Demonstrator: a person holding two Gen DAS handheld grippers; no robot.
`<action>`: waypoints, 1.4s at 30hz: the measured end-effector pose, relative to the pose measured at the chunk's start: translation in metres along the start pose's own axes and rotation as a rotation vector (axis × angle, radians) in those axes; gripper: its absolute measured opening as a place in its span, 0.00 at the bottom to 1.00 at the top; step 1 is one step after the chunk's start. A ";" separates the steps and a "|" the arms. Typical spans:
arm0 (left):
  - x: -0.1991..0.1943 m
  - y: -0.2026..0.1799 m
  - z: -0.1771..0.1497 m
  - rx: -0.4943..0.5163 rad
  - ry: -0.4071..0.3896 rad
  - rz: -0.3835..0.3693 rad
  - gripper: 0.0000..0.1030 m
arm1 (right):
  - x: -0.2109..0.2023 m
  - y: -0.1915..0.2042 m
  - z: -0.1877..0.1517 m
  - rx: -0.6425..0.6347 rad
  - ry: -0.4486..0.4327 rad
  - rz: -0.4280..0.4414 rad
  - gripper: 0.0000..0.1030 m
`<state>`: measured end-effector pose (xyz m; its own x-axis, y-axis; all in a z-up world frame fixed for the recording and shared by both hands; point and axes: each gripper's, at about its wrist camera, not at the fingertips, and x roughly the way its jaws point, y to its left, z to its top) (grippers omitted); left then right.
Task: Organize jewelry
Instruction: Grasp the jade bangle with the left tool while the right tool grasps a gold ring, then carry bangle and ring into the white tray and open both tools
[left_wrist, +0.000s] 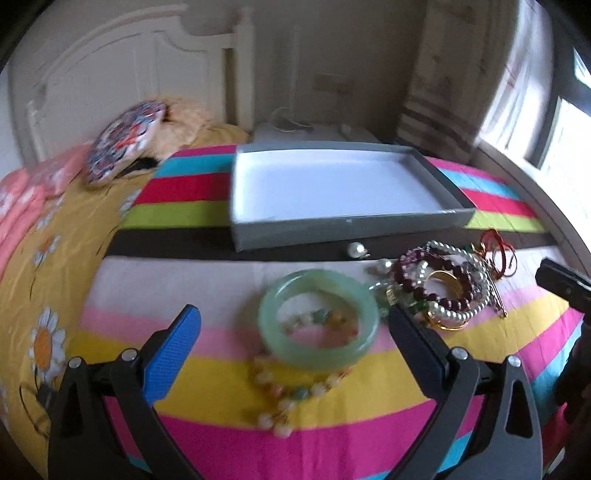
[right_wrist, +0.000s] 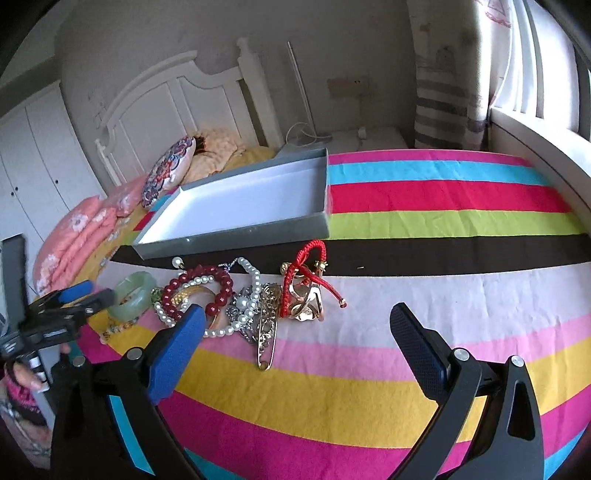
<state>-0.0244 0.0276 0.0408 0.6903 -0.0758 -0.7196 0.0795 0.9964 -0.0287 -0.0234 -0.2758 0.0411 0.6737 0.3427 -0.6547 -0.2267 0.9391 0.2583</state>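
So we're looking down the left gripper (left_wrist: 293, 332) and its fingers are sitting wide apart, the blue pad (left_wrist: 171, 354) low on the left of the frame and the dark one low on the right, holding nothing. The green jade bangle (left_wrist: 318, 319) is lying flat on the striped bedspread (left_wrist: 221, 391) right between them in the lower middle, not touching either pad as far as we can tell, with a pale beaded bracelet (left_wrist: 295, 393) running under and through it. The frame is a bit blurry, so fine detail is fuzzy. Off to the right of centre a tangled pile is sitting: dark red bead bracelet (left_wrist: 436, 280), pearl strand (left_wrist: 461, 310), gold bits. The gray box (left_wrist: 343, 195) with the white inside is sitting open above it all, mid-frame, and looks bare inside. From the right wrist view, the right gripper (right_wrist: 295, 325) is also spread wide and gripping nothing, hovering over the pink and white stripes, the pile just beyond its blue pad in the left-centre. We're seeing a red cord bracelet (right_wrist: 306, 273) draped over some gold rings, and a big gold safety pin (right_wrist: 267, 339) pointing down-frame. At the far left edge the left gripper is poking in level beside the bangle, a person's fingers (right_wrist: 26, 376) wrapped around its handle at lower left.
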 end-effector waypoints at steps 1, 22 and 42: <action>0.003 -0.005 0.002 0.032 0.003 0.008 0.98 | 0.002 0.000 0.000 0.000 0.010 -0.002 0.95; -0.016 0.000 -0.016 -0.003 -0.103 -0.105 0.76 | 0.033 -0.008 0.010 0.045 0.122 0.030 0.41; -0.071 -0.010 -0.050 -0.015 -0.198 -0.126 0.76 | 0.031 0.008 0.008 -0.139 0.126 -0.105 0.15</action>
<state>-0.1100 0.0253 0.0570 0.8034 -0.2040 -0.5595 0.1642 0.9790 -0.1212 0.0016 -0.2575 0.0288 0.6074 0.2350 -0.7589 -0.2606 0.9613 0.0892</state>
